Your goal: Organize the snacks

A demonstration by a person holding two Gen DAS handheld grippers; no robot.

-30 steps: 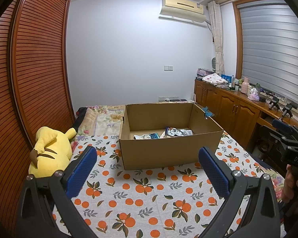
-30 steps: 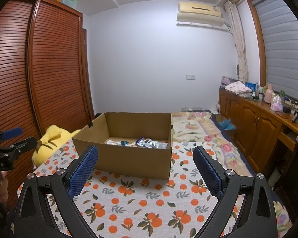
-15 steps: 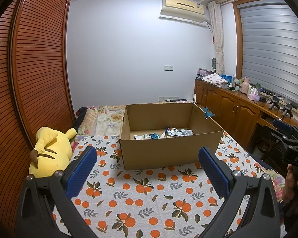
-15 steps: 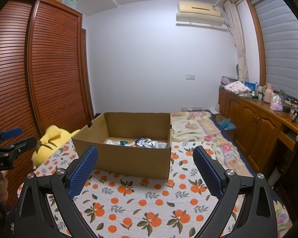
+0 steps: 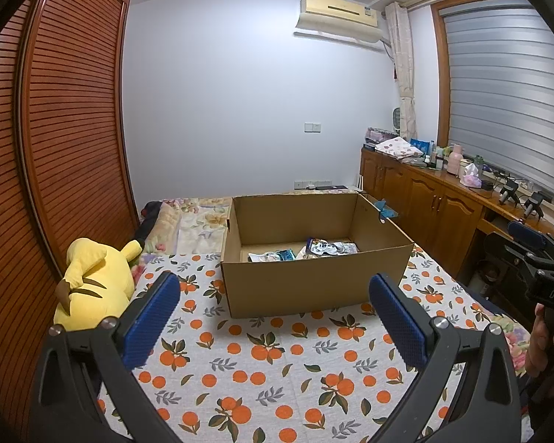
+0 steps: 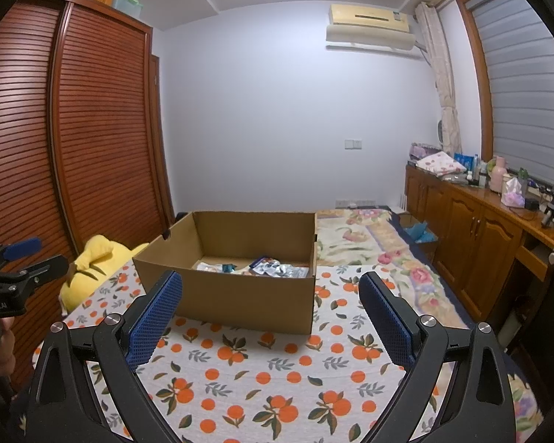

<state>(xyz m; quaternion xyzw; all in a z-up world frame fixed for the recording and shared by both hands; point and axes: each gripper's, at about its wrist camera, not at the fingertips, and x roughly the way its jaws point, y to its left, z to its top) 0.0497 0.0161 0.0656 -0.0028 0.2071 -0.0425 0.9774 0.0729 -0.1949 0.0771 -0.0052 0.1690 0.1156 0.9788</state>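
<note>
- Left of the cardboard box (image 5: 314, 254): yellow plush toy (image 5: 96, 280) lies on the orange-print bedspread (image 5: 262, 365), well apart.
- Left tongs (image 5: 273, 317) spread, empty, hanging in front of the box.
- Snack packets (image 5: 314, 251) lie on the box floor, toward its far side.
- Right tongs (image 6: 271, 313) spread, empty, also in front of the box.
- Judgement: reach over the near wall, descend steeply, pinch one packet by its edge.
- Versus 1.0 s ago: no visible change; both tongs unmoved.
</note>
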